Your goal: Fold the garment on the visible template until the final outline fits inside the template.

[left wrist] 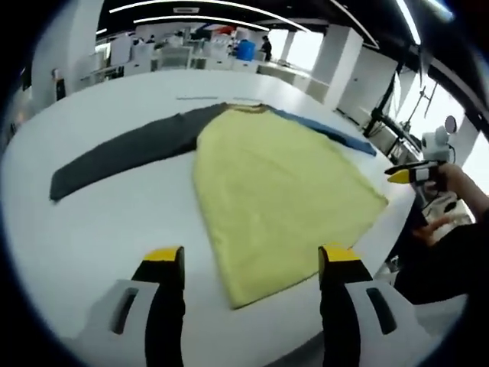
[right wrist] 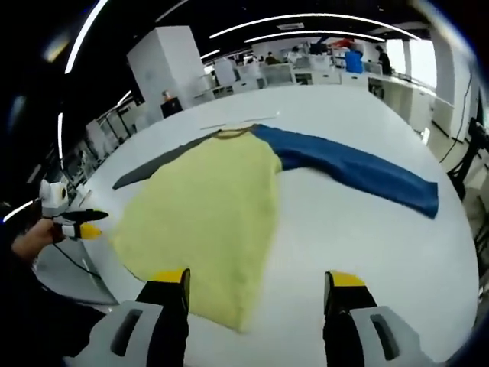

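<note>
garment [left wrist: 275,183] flat on white table [left wrist: 114,229], sleeves spread; both grippers' jaws apart, empty.

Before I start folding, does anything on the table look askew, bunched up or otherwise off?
Nothing stands out. The shirt lies flat on the white table, yellow body smooth, grey sleeve and blue sleeve stretched out to opposite sides. Both grippers, left and right, are open and hold nothing.

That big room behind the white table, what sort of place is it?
Probably an open-plan lab or workshop: long ceiling light strips, rows of benches with equipment, people working far off, and the white table holding a garment.
</note>
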`<state>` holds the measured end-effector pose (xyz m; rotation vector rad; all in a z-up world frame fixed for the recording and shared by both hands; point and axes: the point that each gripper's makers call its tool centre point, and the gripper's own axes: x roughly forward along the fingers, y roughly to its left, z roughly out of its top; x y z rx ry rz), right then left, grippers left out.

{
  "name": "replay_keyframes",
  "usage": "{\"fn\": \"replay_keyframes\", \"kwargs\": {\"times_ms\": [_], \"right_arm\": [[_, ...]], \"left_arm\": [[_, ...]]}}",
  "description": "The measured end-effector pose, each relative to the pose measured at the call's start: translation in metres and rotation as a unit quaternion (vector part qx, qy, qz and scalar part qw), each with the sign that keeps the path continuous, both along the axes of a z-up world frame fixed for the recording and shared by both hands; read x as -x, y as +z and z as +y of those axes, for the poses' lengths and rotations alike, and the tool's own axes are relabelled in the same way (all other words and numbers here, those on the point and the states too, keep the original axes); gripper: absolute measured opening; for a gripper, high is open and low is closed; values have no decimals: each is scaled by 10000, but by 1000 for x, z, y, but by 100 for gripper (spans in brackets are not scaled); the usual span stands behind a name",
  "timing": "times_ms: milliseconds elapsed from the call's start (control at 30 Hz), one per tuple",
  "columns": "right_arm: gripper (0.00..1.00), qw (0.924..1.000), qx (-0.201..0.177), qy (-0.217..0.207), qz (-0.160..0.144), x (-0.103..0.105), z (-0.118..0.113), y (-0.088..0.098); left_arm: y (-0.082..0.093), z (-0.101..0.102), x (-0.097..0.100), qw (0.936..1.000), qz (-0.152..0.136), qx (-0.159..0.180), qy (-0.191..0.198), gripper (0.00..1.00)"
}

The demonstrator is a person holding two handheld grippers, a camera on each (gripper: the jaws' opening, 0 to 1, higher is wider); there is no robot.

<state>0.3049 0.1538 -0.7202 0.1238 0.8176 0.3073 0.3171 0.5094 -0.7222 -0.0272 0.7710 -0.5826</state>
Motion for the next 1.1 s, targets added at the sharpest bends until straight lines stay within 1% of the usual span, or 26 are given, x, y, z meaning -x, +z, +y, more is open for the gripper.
{"fn": "replay_keyframes", "kwargs": {"times_ms": [133, 367, 467, 533, 567, 633, 700, 767, 867, 933, 1033, 1067, 1100], "right_arm": [[80, 9998, 104, -99, -106, -10, -16, 4], [82, 9983, 155, -455, -337, -35, -57, 8], [81, 9974, 249, -539, -408, -43, -72, 9], [82, 9962, 294, -637, -516, -52, -87, 10], [82, 9960, 299, -689, -485, -55, -94, 9], [81, 9951, 348, -741, -552, -59, -102, 11], [80, 9936, 396, -853, -619, -67, -118, 11], [79, 9927, 428, -948, -615, -71, -129, 10], [76, 9893, 583, -1149, -691, -77, -147, 10], [72, 9874, 596, -1291, -699, -79, -155, 10], [63, 9836, 677, -1493, -753, -82, -170, 8], [60, 9815, 767, -1601, -717, -82, -178, 6], [57, 9809, 812, -1637, -668, -81, -180, 5]], "left_arm": [[4, -6, -2, 9998, -179, 53, -101, 78], [10, -14, -4, 9988, -355, 175, -274, 93], [11, -17, -5, 9985, -396, 198, -334, 96], [13, -19, -5, 9980, -449, 219, -388, 98], [14, -20, -6, 9978, -472, 232, -409, 99], [16, -21, -6, 9972, -526, 252, -459, 99], [18, -22, -7, 9966, -591, 261, -507, 99], [20, -23, -8, 9961, -646, 284, -536, 99], [21, -24, -9, 9956, -676, 295, -579, 99], [22, -24, -10, 9951, -723, 291, -611, 99], [24, -27, -10, 9945, -747, 336, -646, 99], [25, -27, -10, 9943, -762, 351, -652, 99], [25, -28, -11, 9942, -768, 361, -655, 99]]}}
